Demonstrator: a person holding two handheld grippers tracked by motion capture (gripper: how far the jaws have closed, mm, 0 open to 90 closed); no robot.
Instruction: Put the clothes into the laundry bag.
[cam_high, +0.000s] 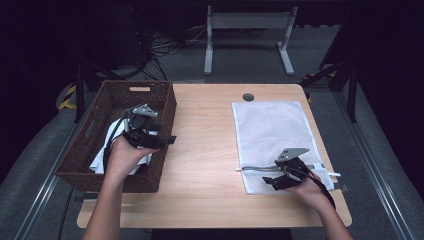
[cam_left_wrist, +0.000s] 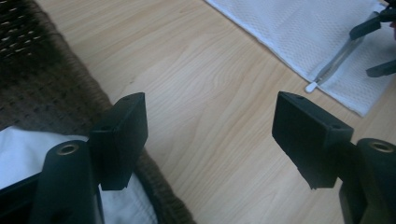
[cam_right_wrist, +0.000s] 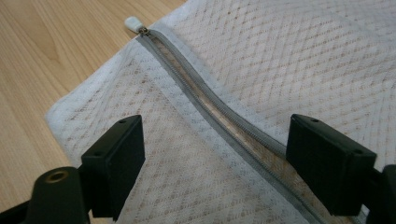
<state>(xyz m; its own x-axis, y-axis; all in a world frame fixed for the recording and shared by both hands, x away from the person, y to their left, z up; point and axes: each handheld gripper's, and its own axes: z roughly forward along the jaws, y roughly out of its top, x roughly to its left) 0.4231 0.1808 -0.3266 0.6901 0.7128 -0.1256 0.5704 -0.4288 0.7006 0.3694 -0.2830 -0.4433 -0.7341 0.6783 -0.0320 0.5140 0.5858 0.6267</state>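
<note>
So the wooden table (cam_high: 210, 150) carries a brown wicker basket (cam_high: 162, 100) on the left and a white mesh laundry bag (cam_high: 270, 130) on the right. High view has white cloth (cam_high: 100, 162) in the basket; right gripper view adds the bag's grey zipper (cam_right_wrist: 210, 102), partly unzipped. Left gripper (cam_left_wrist: 210, 140) over the basket edge, jaws wide, holding nothing. Right gripper (cam_right_wrist: 215, 158) straddles the zipper, open too. No readable labels anywhere.

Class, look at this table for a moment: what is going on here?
A person works with a gripper in each hand. The left gripper, jaws open and empty, sits at the rim of a wicker basket holding white cloth. The right gripper, also open, hovers over the unzipped grey zipper of a white mesh laundry bag lying flat on the wooden table.
</note>
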